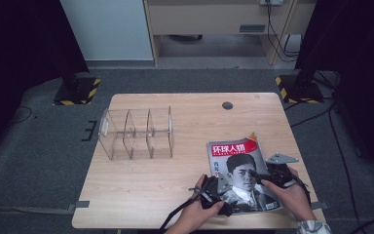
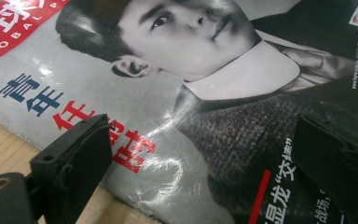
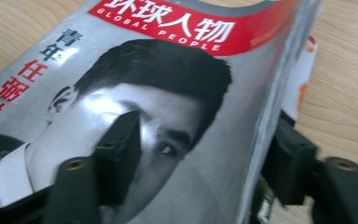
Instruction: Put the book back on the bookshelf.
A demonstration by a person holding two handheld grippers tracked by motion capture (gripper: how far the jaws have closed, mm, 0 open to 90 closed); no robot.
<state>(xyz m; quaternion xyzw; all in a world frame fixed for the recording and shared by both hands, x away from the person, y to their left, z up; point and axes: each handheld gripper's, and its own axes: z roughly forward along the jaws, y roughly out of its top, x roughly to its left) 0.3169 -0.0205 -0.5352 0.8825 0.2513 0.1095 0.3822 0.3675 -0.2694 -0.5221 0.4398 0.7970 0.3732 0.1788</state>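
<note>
High view: the magazine (image 1: pixel 238 170) lies flat on the near right part of the table (image 1: pixel 141 195), cover up, its near edge close to the table's front edge. Both hands work at its near end. The left gripper (image 1: pixel 213 191) sits at the near left corner; the right gripper (image 1: pixel 268 179) reaches in over the right edge. This placement suggests a two-point pickup, one tool per side, so the limp stack does not sag. The clear rack (image 1: pixel 136 132) stands well apart on the far left, three open slots facing up; the wood between it and the magazine is bare, giving free room for a carry leftward. To the right, little table remains beyond the magazine.

Left gripper view: the jaws stand spread over the cover, one pad near the magazine's (image 2: pixel 177 140) left edge where wood shows, the other over the dark jacket print. Neither pad presses on the paper; nothing is pinched. The edge below the left pad is the accessible lip.

Right gripper view: the jaws straddle the right edge of the magazine (image 3: pixel 168 93), which bows upward here. One pad lies on the cover, the other sits beyond and under the lifted edge. The jaws are spread with the paper between them; no firm pinch is evident. Bare wood to the right leaves room for the outer jaw
</note>
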